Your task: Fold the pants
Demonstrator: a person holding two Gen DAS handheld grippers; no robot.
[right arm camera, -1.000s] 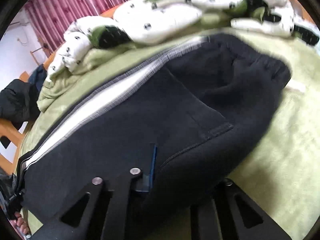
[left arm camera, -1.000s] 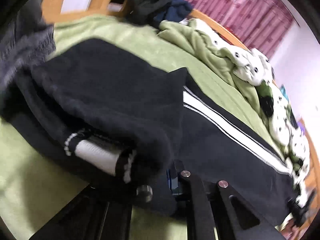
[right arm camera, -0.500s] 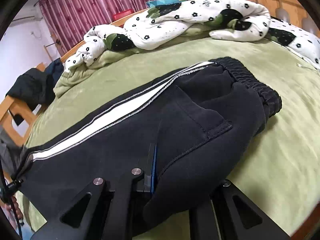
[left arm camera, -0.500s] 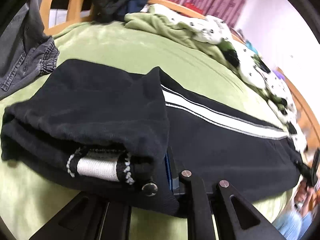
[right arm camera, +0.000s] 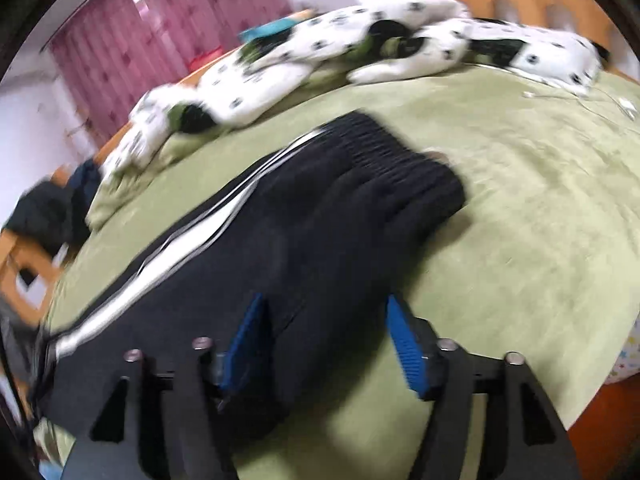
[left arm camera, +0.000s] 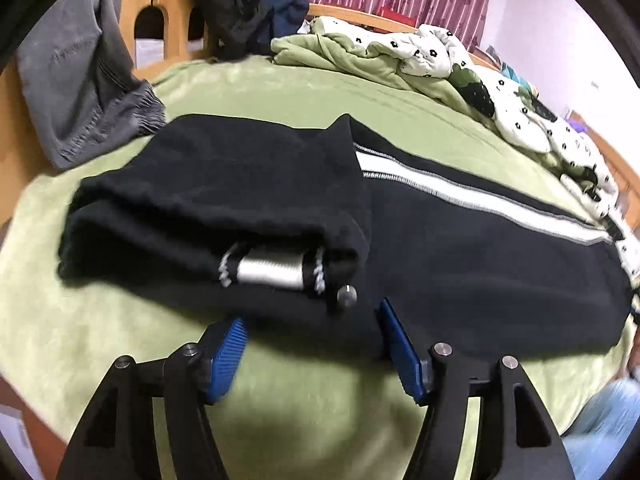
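Observation:
Black pants (left arm camera: 460,248) with a white side stripe lie flat along the green bed (left arm camera: 304,96). In the left wrist view the leg cuffs (left arm camera: 216,216) are folded back over the legs, a white striped cuff showing. My left gripper (left arm camera: 312,332) is open, its blue pads just at the near edge of the folded cuffs. In the right wrist view the pants (right arm camera: 280,248) end in a ribbed waistband (right arm camera: 404,164). My right gripper (right arm camera: 324,320) is open over the near edge of the hip; this view is blurred.
A grey garment (left arm camera: 80,80) hangs at the bed's left end by the wooden frame (left arm camera: 160,20). A green and white spotted quilt (left arm camera: 460,64) is bunched along the far side, also in the right wrist view (right arm camera: 320,68). Dark clothes (left arm camera: 240,4) lie at the far corner.
Both grippers were shut on the pants' near edge and have opened, letting the cloth lie on the bed. Both have drawn back a little.

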